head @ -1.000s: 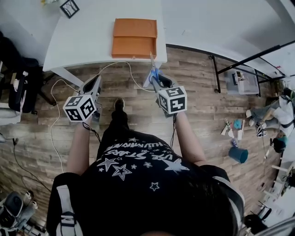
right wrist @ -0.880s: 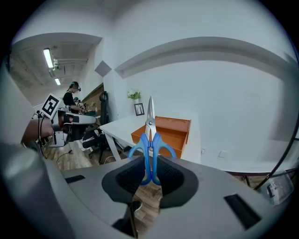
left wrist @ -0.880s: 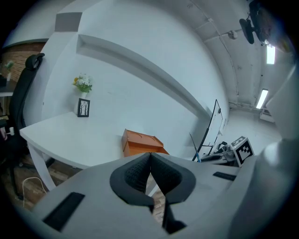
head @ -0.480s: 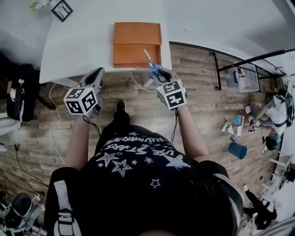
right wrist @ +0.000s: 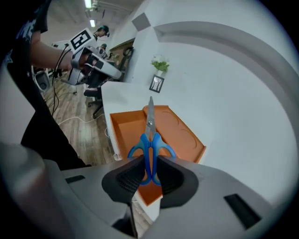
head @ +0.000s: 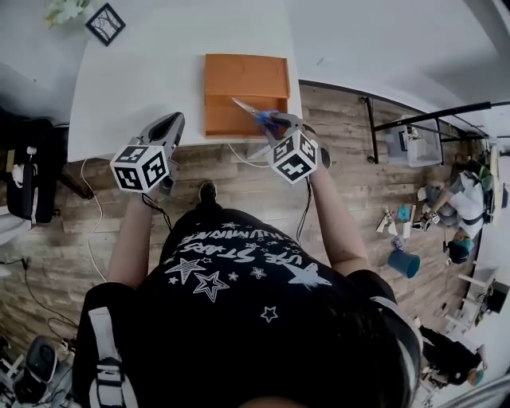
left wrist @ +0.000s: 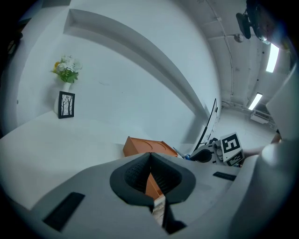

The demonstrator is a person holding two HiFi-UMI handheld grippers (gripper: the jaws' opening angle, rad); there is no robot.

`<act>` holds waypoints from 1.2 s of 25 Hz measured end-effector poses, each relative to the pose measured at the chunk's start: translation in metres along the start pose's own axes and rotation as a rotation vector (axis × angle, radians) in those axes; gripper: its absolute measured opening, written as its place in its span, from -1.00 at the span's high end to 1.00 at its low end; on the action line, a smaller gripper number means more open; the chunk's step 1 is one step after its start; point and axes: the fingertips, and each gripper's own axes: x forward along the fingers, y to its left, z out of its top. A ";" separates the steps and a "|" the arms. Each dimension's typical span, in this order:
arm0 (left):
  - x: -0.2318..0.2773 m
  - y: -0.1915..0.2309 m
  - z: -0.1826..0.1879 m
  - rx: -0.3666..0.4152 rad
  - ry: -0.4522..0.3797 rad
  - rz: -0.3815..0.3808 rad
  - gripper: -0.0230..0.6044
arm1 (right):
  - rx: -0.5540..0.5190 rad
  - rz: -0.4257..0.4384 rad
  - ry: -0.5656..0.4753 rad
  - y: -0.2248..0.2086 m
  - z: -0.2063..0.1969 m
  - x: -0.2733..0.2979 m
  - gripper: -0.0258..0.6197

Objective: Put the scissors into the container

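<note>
My right gripper (head: 274, 121) (right wrist: 148, 172) is shut on the blue handles of the scissors (head: 253, 113) (right wrist: 150, 135). Their steel blades point out over the open near compartment of the orange container (head: 244, 92) (right wrist: 154, 140), which lies at the near edge of the white table (head: 151, 64). My left gripper (head: 169, 127) (left wrist: 149, 175) is shut with nothing between its jaws and hovers at the table's near edge, left of the container (left wrist: 147, 147).
A small framed picture (head: 105, 23) (left wrist: 66, 104) and a vase of flowers (left wrist: 66, 71) stand at the table's far left. A white cable (head: 96, 187) runs over the wood floor below. Bags and clutter (head: 414, 231) lie on the floor at right.
My right gripper has carried the scissors forward and up, so the blades now reach over the container's near compartment. My left gripper has moved slightly toward the table.
</note>
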 end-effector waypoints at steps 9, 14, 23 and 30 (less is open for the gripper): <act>0.030 0.052 0.010 -0.026 0.040 -0.036 0.87 | -0.356 0.121 0.203 -0.002 0.010 0.058 0.61; 0.048 0.069 0.009 -0.034 0.063 -0.063 0.86 | -0.411 0.206 0.265 0.001 0.011 0.085 0.61; 0.076 0.086 0.006 -0.047 0.101 -0.098 0.87 | -0.444 0.300 0.331 -0.002 0.003 0.110 0.61; 0.086 0.089 0.004 -0.048 0.117 -0.120 0.86 | -0.413 0.310 0.325 -0.002 0.008 0.121 0.61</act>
